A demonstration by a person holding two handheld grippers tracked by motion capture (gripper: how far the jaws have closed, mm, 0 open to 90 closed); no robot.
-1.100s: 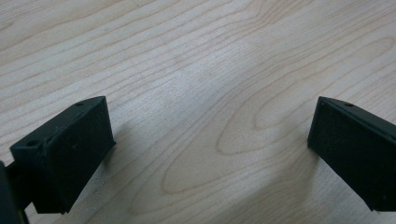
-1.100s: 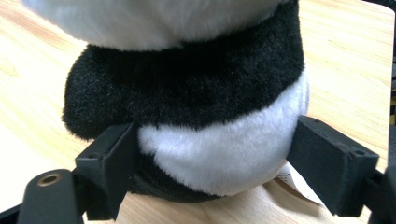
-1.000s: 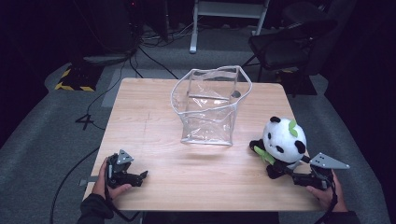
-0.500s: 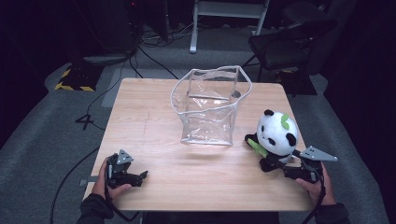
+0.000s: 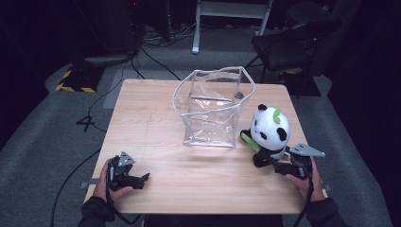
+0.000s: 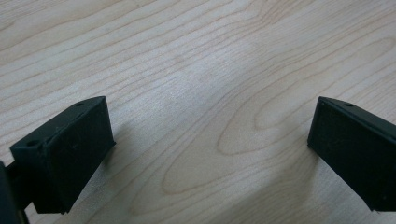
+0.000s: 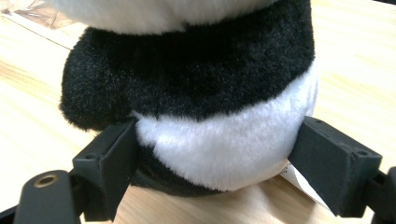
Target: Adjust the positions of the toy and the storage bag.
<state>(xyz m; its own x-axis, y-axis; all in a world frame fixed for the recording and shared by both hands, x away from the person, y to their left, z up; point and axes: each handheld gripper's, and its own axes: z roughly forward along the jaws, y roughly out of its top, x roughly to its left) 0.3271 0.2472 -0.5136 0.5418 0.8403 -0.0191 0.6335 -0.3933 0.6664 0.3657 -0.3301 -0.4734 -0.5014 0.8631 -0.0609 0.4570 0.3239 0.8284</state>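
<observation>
Right claw [image 5: 280,166] grips the panda plush [image 5: 267,134] by its lower body, beside the clear bag [image 5: 213,106]. Left claw [image 5: 137,180] rests wide open, empty, on the tabletop [image 5: 151,127]. Likely next: lift the plush over the bag's rim.

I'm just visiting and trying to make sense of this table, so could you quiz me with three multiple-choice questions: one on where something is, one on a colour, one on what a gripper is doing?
1. Where is the panda toy?
A. inside the clear bag
B. on the table, to the right of the clear bag
C. on the floor

2. What colour is the leaf on the panda's head?
A. green
B. red
C. blue

3. How is the left gripper?
A. shut on the panda
B. shut on the bag
C. open over bare wood

Answers: 1 B, it stands on the table beside the clear bag. 2 A, the high view shows green. 3 C, its jaws stand apart with nothing between them.
</observation>
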